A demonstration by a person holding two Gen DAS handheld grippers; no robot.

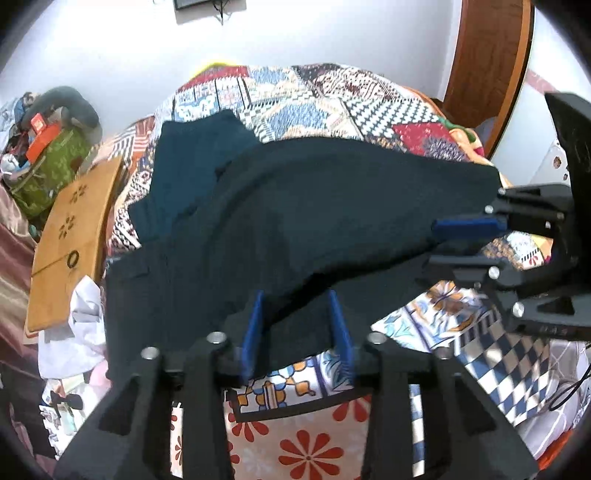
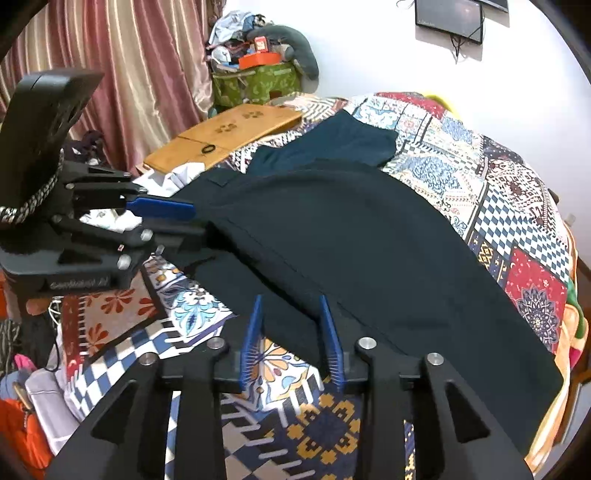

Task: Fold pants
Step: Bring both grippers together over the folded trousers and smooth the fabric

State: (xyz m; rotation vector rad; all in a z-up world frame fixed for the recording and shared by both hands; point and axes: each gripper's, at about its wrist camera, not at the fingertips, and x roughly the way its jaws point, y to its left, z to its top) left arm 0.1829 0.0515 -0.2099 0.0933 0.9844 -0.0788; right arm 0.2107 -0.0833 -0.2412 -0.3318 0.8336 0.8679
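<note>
Two hand-held grippers work over one pair of dark pants, which lies spread across a bed covered by a patchwork quilt. A second, teal-coloured garment lies flat on the quilt just beyond the pants, partly under their far edge.

The left hand-held gripper has its two blue fingers set apart with a fold of the pants between them; in the right wrist view the same gripper shows side-on at the left, its blue finger against the cloth's near left edge, but whether it pinches the fabric is hard to make out. The right hand-held gripper also has its fingers spread, standing over the near hem of the pants with the quilt visible between them; from the left wrist view it sits at the right end of the cloth, its lower finger hidden by fabric.

Far left, one wooden board rests at the bed's edge with a small black ring on it. Behind it one green bag is stuffed with clothes and an orange box; its other contents are a jumble. Crumpled white cloth lies beside the board. A striped curtain hangs at the left, and a dark screen on the wall is cut off by the frame.
</note>
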